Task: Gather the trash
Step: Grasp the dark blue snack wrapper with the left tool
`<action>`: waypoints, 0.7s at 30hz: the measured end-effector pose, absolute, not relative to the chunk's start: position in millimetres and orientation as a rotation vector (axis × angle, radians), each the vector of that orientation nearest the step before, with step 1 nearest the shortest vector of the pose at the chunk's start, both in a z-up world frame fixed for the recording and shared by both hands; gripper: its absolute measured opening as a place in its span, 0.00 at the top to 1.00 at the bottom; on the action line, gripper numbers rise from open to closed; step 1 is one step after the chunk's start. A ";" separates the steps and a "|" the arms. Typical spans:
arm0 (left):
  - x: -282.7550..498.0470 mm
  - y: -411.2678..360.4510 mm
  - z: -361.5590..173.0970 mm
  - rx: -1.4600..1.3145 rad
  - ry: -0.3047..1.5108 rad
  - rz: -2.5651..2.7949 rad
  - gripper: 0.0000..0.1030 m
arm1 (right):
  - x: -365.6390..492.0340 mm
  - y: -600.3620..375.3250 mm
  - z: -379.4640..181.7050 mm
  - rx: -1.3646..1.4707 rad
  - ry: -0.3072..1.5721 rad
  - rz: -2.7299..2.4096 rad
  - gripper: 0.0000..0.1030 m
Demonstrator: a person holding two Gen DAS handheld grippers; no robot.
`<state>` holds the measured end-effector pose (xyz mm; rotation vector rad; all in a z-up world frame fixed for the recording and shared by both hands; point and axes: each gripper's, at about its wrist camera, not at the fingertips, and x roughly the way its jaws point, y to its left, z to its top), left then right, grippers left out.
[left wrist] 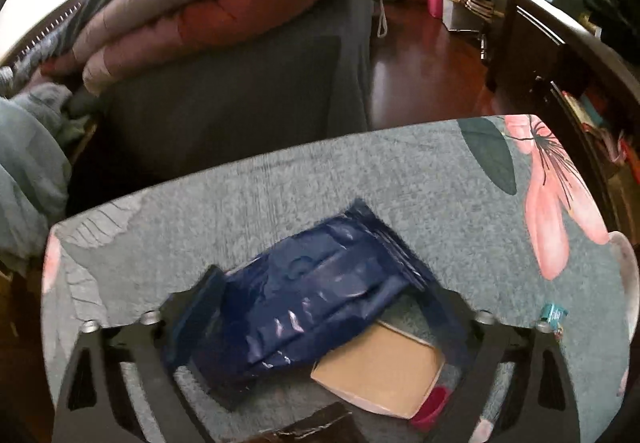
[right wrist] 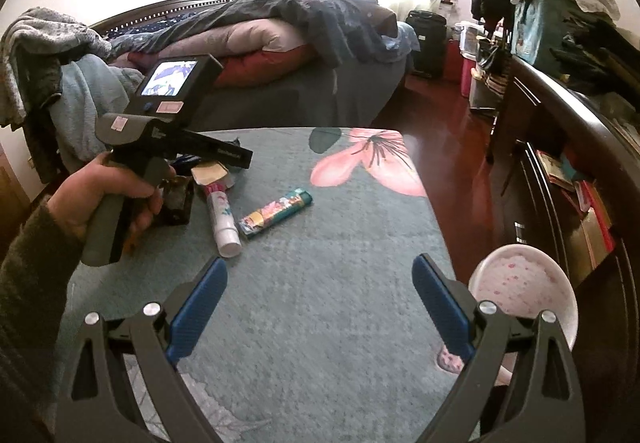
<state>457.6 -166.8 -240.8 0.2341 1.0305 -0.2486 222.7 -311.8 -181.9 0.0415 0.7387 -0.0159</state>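
Note:
A crumpled dark blue wrapper (left wrist: 320, 295) lies on the teal flowered tablecloth (left wrist: 280, 195), between the wide-apart fingers of my left gripper (left wrist: 316, 323). The jaws stand open around it, not closed on it. A tan card (left wrist: 380, 371) and a pink-capped tube end (left wrist: 430, 405) lie just under the wrapper. In the right wrist view my right gripper (right wrist: 320, 307) is open and empty above bare cloth. Ahead of it lie a white tube (right wrist: 222, 221) and a colourful wrapped stick (right wrist: 276, 213). The left gripper body (right wrist: 168, 139) is held in a hand at the left.
A white bowl with pink specks (right wrist: 524, 295) sits at the table's right edge, beside my right gripper. A dark brown wrapper (left wrist: 308, 427) lies at the near edge. A bed with piled blankets (right wrist: 260, 39) stands behind the table; a dark dresser (right wrist: 580, 163) is on the right.

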 end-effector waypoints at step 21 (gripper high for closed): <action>413.3 -70.2 -189.4 -0.077 0.834 -0.365 0.73 | 243.7 -256.5 -176.2 -0.008 0.755 0.079 0.09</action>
